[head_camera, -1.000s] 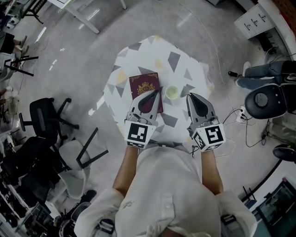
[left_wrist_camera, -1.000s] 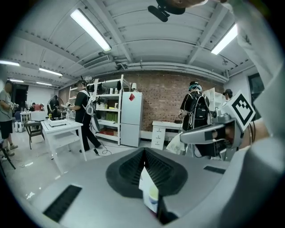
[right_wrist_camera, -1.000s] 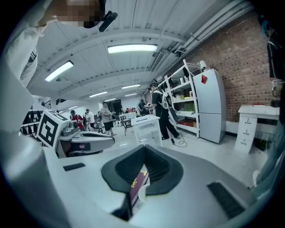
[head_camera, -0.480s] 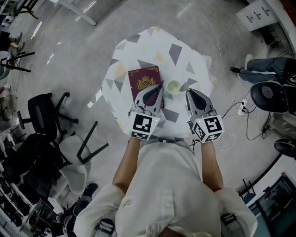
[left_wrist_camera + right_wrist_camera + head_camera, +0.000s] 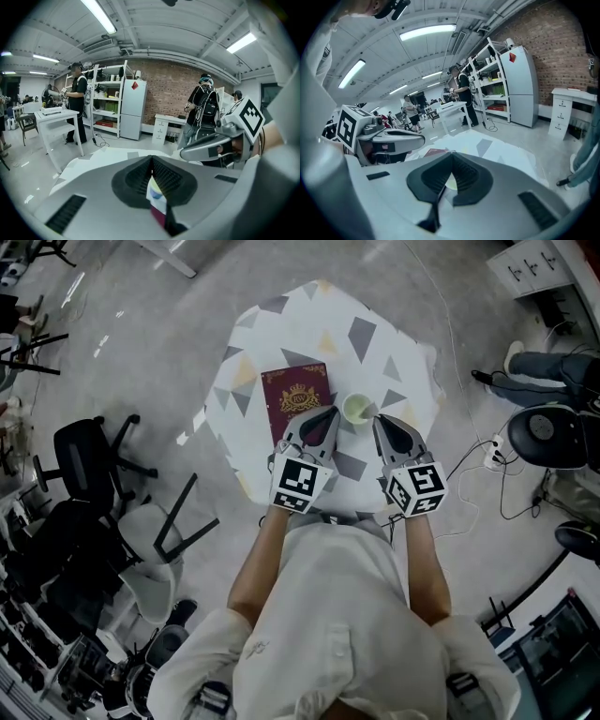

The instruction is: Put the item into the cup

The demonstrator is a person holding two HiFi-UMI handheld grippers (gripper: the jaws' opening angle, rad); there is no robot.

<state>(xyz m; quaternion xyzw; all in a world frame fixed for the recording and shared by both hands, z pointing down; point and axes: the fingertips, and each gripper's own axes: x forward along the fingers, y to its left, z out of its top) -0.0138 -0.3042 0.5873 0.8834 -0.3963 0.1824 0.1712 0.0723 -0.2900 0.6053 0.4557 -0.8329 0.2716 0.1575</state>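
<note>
Left gripper (image 5: 329,414): its jaws are clamping what looks like a small item (image 5: 156,198), white, blue and maroon, above the book's (image 5: 296,395) right edge.
Right gripper (image 5: 379,420): its jaws are resting together, holding nothing.
Cup (image 5: 356,408): it is standing upright between the two tips, just right of the item, so the move is likely a short rightward carry.

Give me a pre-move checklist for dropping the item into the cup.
1. Cup upright, mouth up: ok.
2. Left gripper tip close beside cup: ok.
3. Item in left gripper: cannot tell; jaws together, only white and maroon show in their slit.
4. Right gripper off the cup, jaws together: ok.
5. Maroon booklet beside cup, not under it: ok.
</note>
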